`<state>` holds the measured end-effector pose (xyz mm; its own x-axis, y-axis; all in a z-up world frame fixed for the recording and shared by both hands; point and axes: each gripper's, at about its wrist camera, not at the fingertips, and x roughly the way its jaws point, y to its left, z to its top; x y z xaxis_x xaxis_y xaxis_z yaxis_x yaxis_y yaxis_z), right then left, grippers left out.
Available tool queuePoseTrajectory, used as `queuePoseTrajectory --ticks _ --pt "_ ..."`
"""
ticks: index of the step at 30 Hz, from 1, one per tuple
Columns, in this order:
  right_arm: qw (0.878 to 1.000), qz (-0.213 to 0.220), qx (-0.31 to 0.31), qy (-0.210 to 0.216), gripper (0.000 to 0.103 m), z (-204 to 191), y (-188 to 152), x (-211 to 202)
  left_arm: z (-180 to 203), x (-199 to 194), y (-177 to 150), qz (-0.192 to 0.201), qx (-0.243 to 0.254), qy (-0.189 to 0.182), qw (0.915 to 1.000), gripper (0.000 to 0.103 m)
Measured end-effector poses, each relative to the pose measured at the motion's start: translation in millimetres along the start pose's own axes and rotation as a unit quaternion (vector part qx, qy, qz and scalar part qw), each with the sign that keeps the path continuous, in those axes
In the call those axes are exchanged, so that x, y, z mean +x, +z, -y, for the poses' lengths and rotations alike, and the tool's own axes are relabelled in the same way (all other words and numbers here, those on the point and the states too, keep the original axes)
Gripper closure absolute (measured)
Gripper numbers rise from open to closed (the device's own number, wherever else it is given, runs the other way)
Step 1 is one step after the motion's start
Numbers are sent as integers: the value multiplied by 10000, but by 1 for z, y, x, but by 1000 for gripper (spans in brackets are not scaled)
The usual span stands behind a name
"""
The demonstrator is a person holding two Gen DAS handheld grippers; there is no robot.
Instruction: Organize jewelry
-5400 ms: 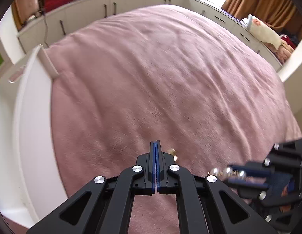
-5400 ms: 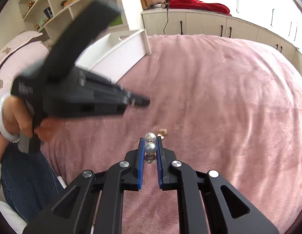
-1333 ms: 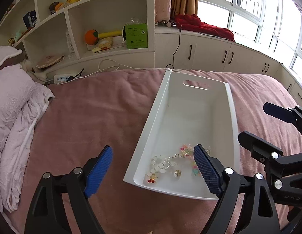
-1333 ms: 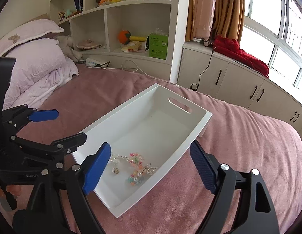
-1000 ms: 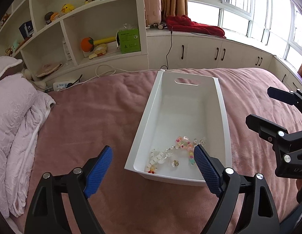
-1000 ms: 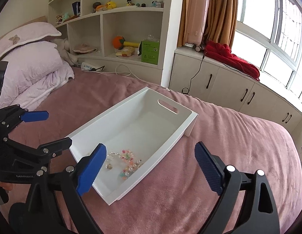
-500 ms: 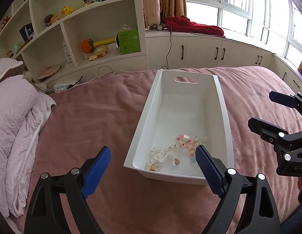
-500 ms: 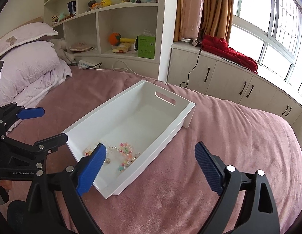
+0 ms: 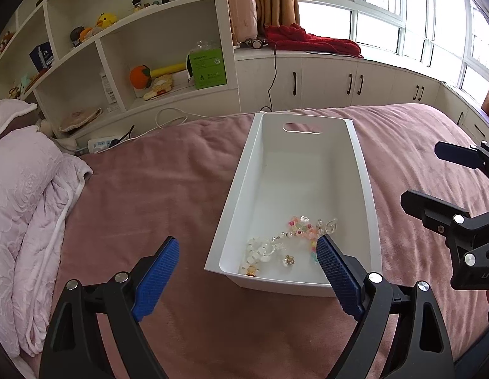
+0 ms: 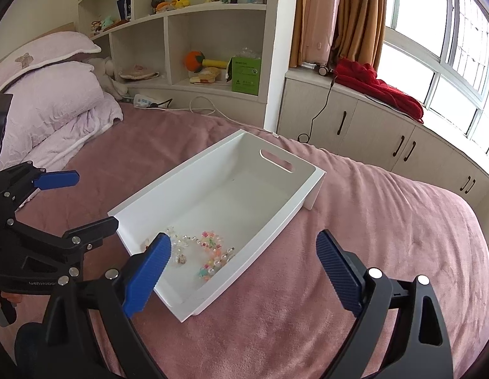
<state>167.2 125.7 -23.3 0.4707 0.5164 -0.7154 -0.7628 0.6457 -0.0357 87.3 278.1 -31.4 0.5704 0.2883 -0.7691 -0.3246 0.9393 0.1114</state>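
Observation:
A white rectangular bin (image 9: pixel 361 161) with a handle slot lies on the pink bed; it also shows in the right wrist view (image 10: pixel 276 230). Several pieces of jewelry (image 9: pixel 288 240) lie at its near end: clear and pastel bead strings and small charms, also seen in the right wrist view (image 10: pixel 206 249). My left gripper (image 9: pixel 247 271) is wide open and empty, held above the bed in front of the bin. My right gripper (image 10: pixel 241 268) is wide open and empty, to the right of the bin's near end. Each gripper shows in the other's view.
The pink bedspread (image 9: pixel 168 189) surrounds the bin. Lilac pillows and a quilt (image 9: pixel 26 195) lie at the left. White shelves (image 9: pixel 149 63) with toys and a green box stand behind the bed, with low cabinets (image 9: pixel 339 82), a red cloth and windows at the back right.
Five seconds ago both grippers were shut over the bed, the right on a pearl piece. Both are open now. Over the last second both have drawn back slightly from the bin.

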Motion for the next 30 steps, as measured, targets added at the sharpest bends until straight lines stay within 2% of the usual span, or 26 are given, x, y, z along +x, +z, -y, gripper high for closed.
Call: queuePoseTrajectory --ticks 18,30 --pt "9998 -117 -166 -49 9 -15 0 6 -3 3 -4 -58 12 -70 10000 13" --pt "9999 76 -34 -64 9 -11 -2 0 -4 -6 3 189 -38 -50 9998 13"
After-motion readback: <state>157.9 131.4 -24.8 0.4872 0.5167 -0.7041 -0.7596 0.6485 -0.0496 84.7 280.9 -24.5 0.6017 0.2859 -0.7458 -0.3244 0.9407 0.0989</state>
